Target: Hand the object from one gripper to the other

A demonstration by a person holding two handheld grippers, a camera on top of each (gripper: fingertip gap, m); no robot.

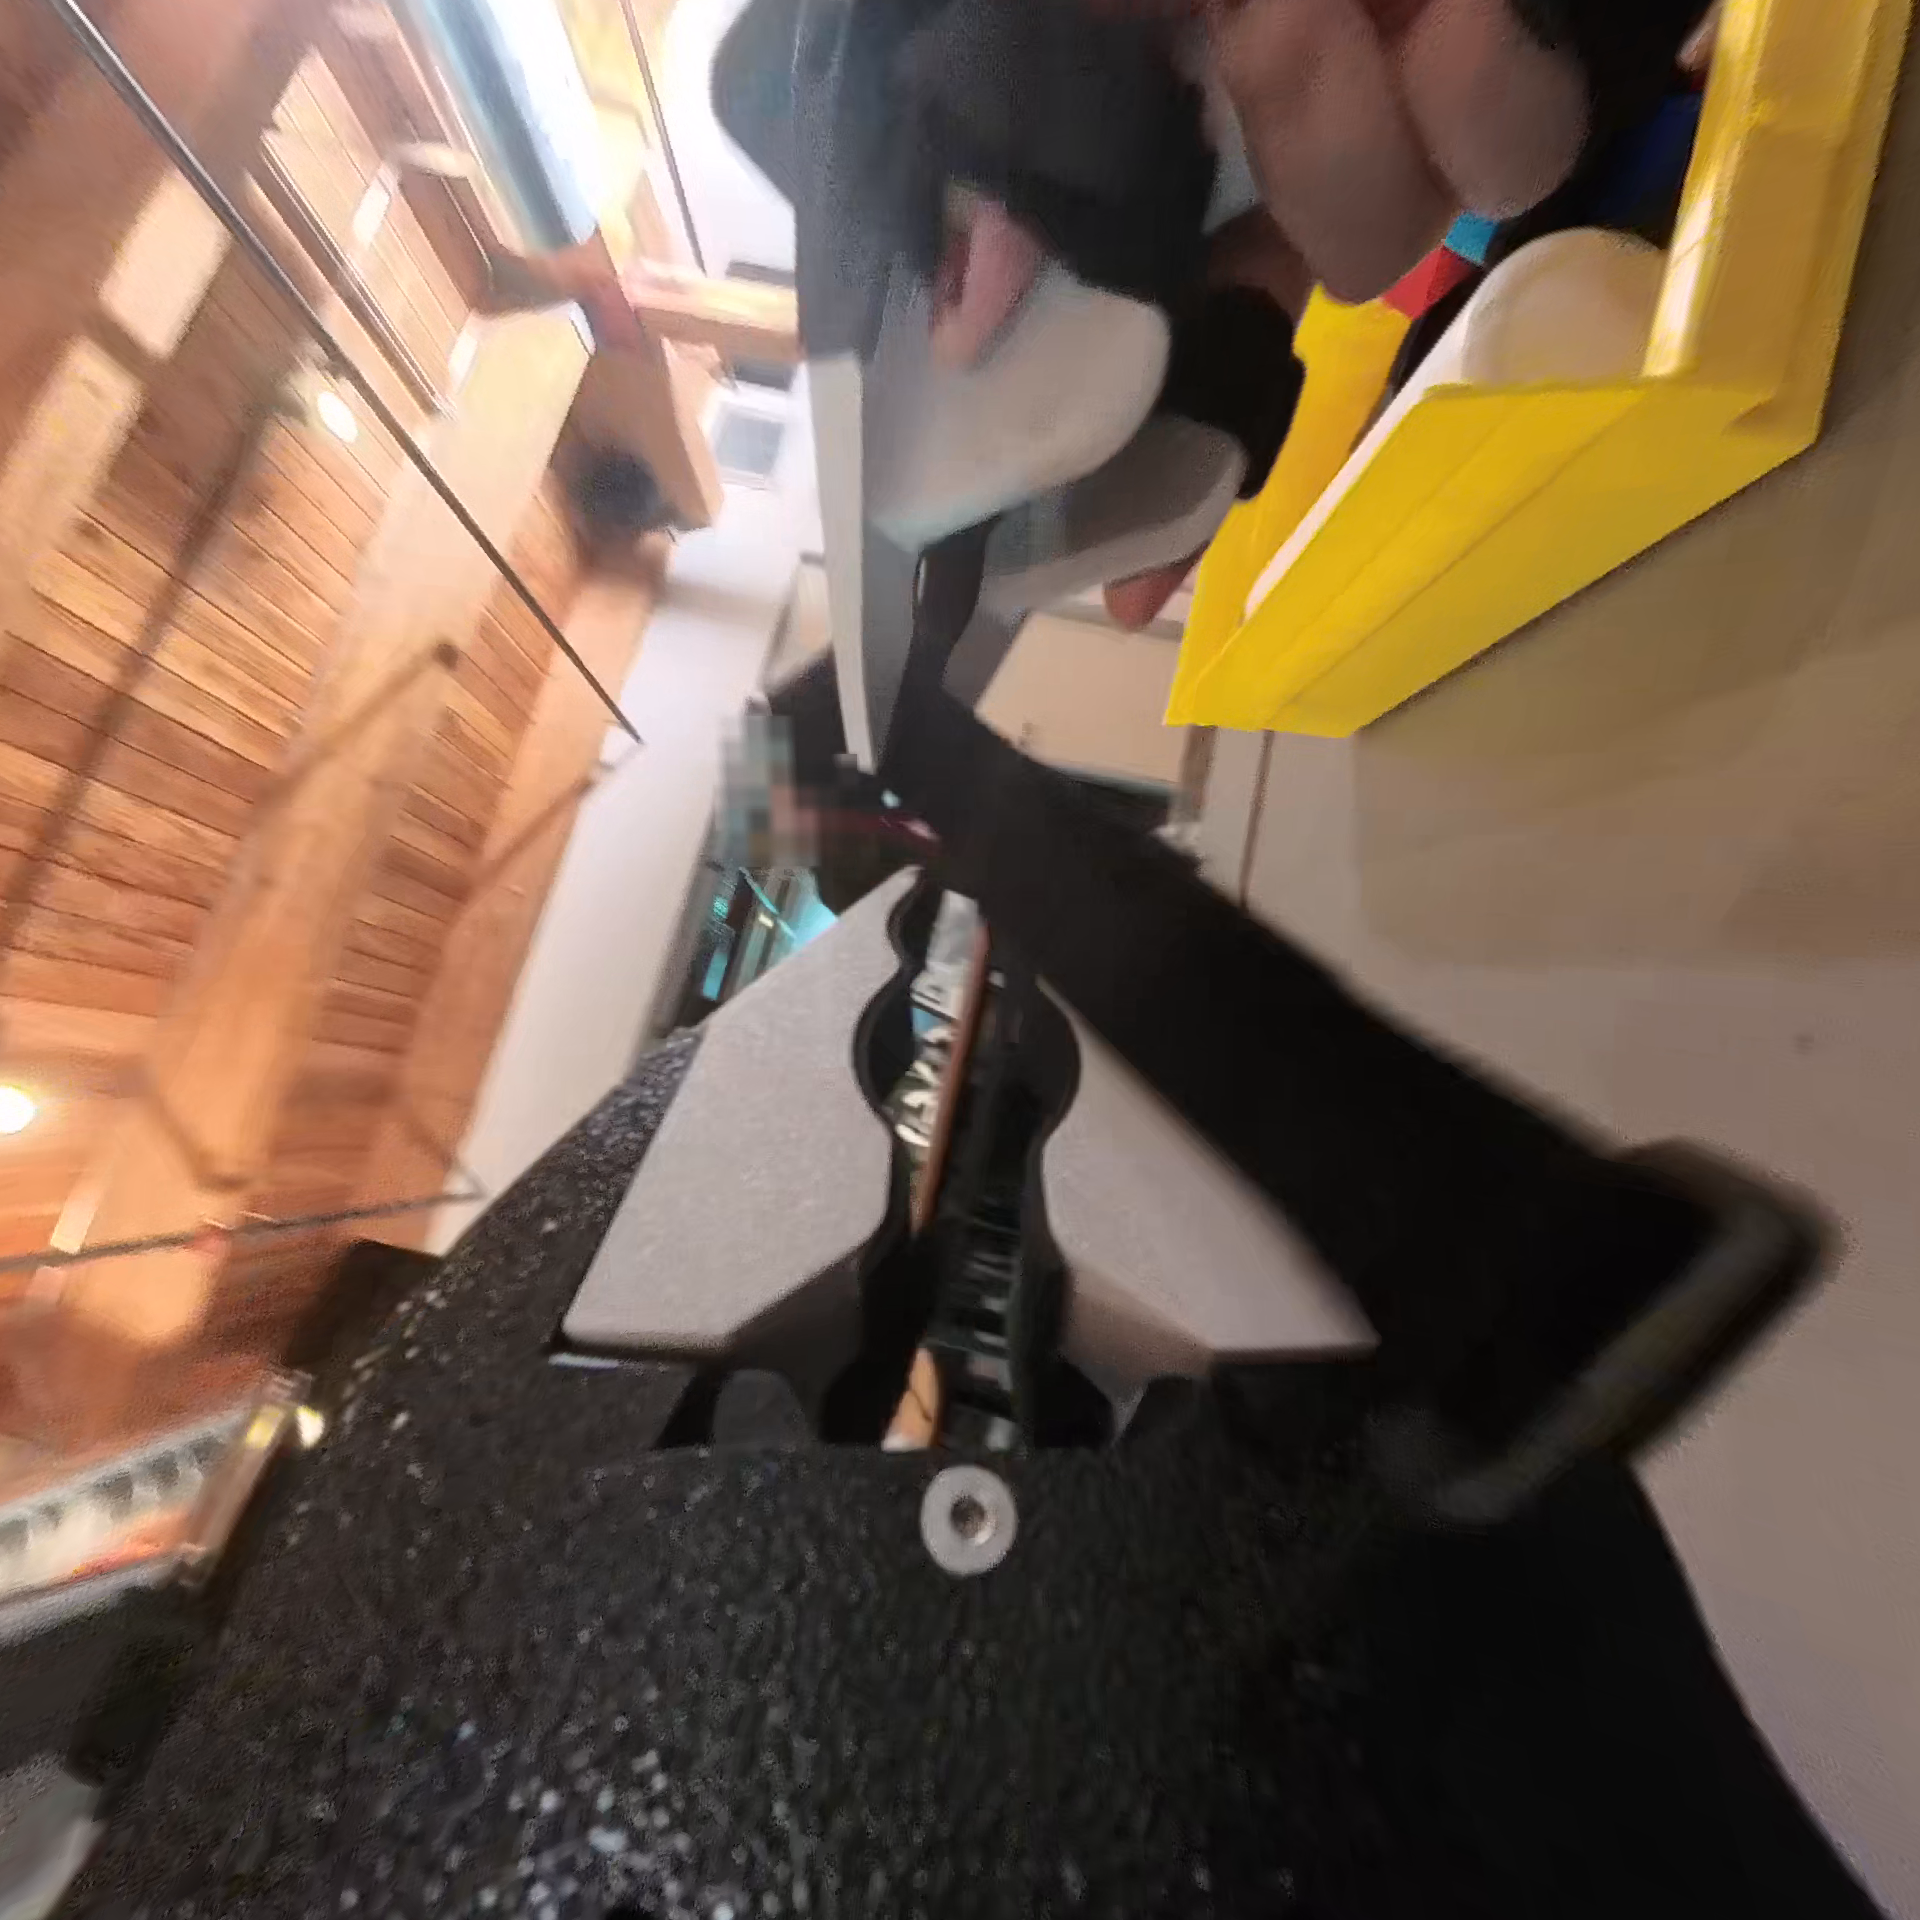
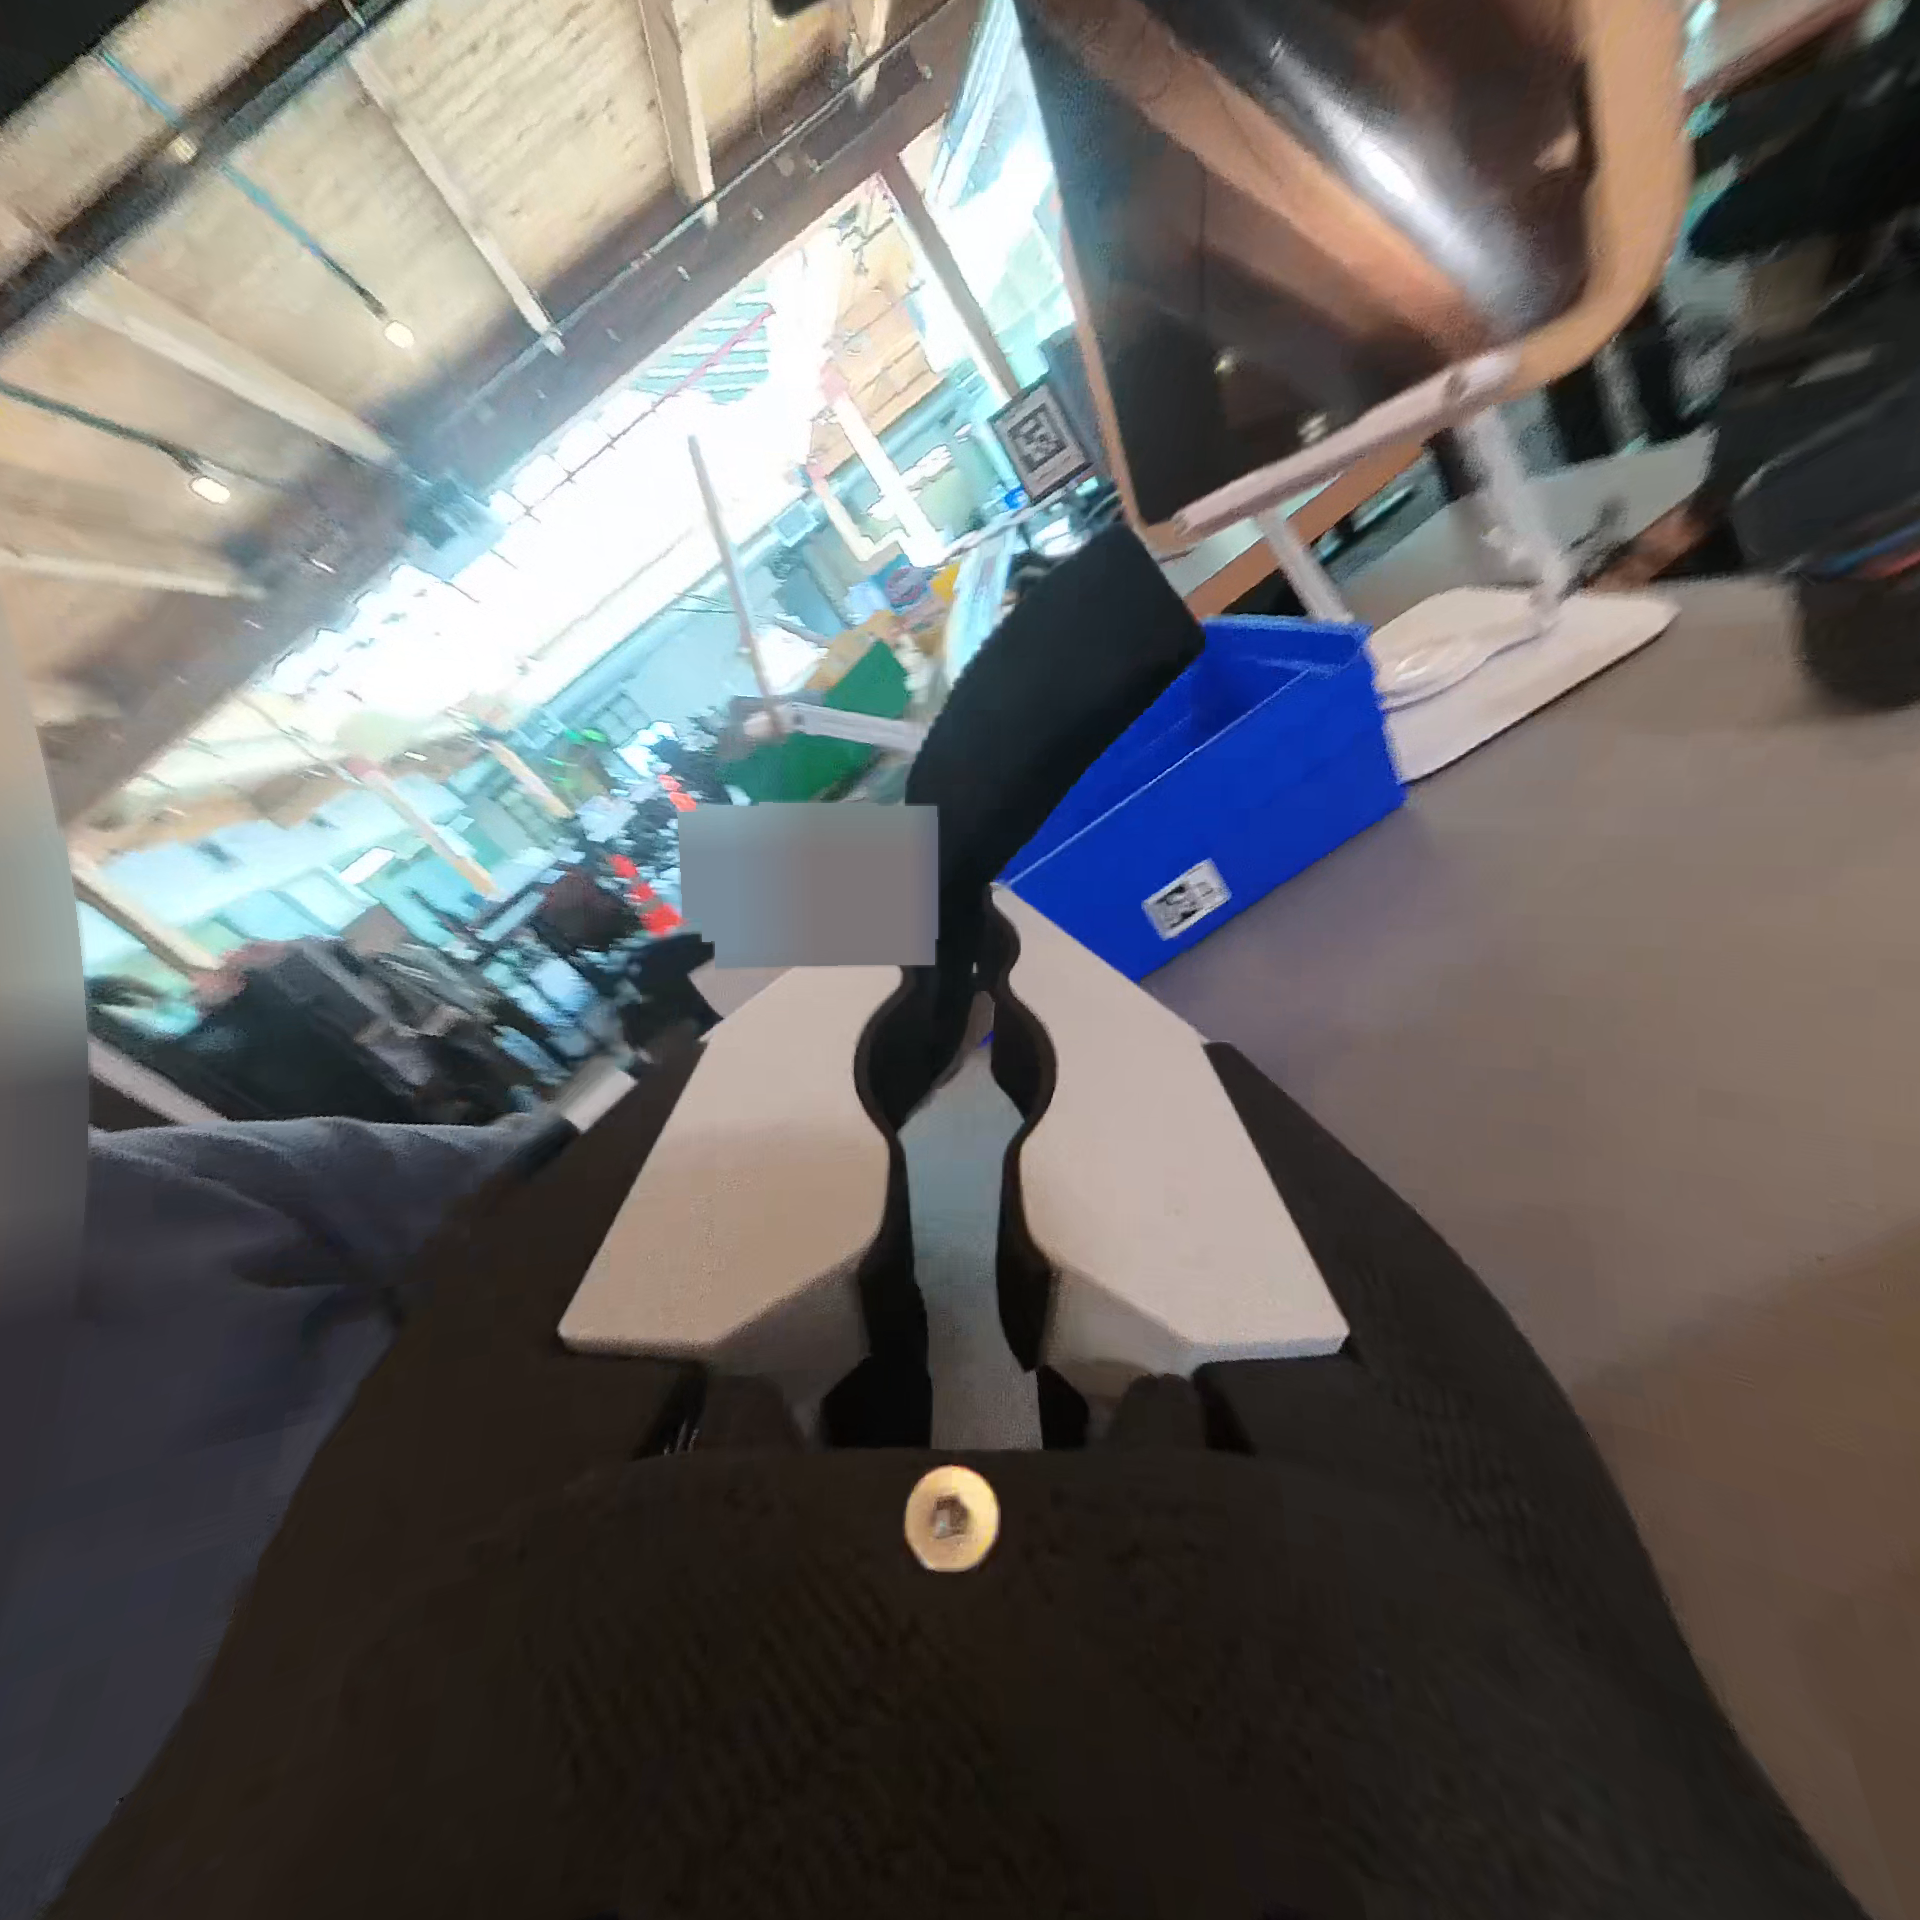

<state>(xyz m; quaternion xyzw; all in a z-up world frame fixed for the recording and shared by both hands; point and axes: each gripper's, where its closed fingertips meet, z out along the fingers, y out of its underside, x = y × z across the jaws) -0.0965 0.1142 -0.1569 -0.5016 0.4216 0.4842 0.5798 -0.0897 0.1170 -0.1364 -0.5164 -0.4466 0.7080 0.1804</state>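
Above the grey table [image 2: 1558, 1143], the right gripper [image 2: 951, 977] is pinching a black strap [image 2: 1039, 675] at its fingertips, near a blue bin [image 2: 1226, 800]. The left gripper [image 1: 951, 904] is showing a narrow gap. The strap is crossing one finger, though whether it is gripped there I cannot tell.

bin [image 2: 1236, 831] on table [image 2: 1558, 1039] | strap [image 2: 997, 748] between gripper [image 2: 951, 997] and bin
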